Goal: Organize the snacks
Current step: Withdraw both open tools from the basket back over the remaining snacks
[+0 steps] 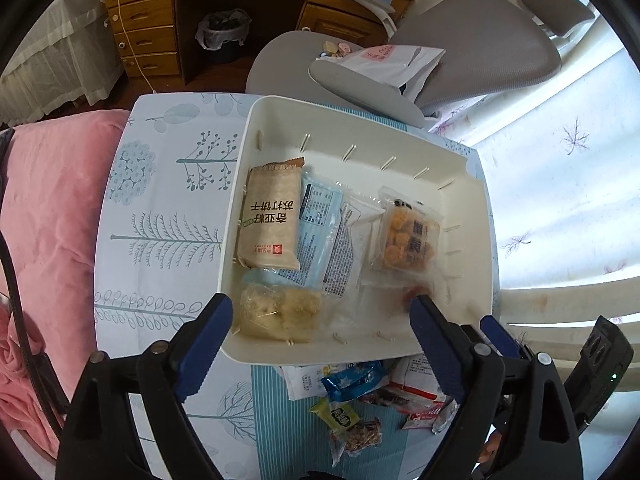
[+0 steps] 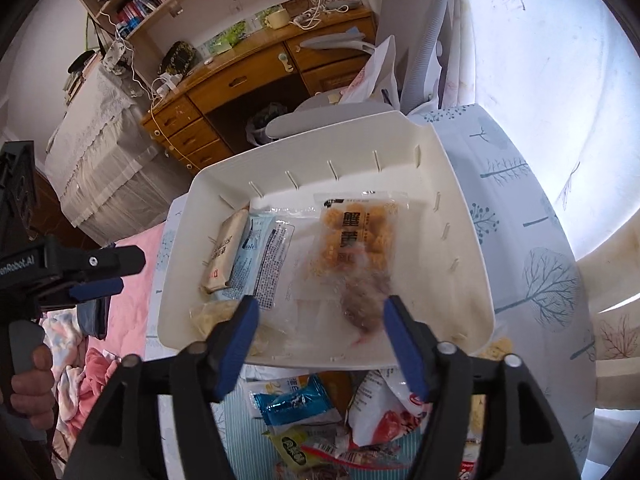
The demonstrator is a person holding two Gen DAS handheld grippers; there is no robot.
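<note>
A white plastic bin (image 1: pixel 472 208) (image 2: pixel 460 264) stands on the patterned tablecloth. In it lie a beige cracker pack (image 1: pixel 272 220) (image 2: pixel 226 248), a light blue packet (image 1: pixel 320 224) (image 2: pixel 256 248), a clear pack of orange puffs (image 1: pixel 408 236) (image 2: pixel 356 236), and a pale fluffy snack (image 1: pixel 280 312) (image 2: pixel 212 316). A blurred brownish clear-wrapped snack (image 2: pixel 366 304) is in the bin's near right part, just beyond my right fingers. My left gripper (image 1: pixel 320 320) is open and empty over the bin's near edge. My right gripper (image 2: pixel 320 320) is open. Loose snacks (image 1: pixel 360 400) (image 2: pixel 320 420) lie on the table before the bin.
A grey office chair (image 1: pixel 460 52) with a white bag (image 1: pixel 392 64) stands behind the table. A wooden desk (image 1: pixel 200 8) (image 2: pixel 256 80) is farther back. Pink bedding (image 1: pixel 48 220) lies left of the table. The left gripper's body (image 2: pixel 60 268) shows at the left of the right wrist view.
</note>
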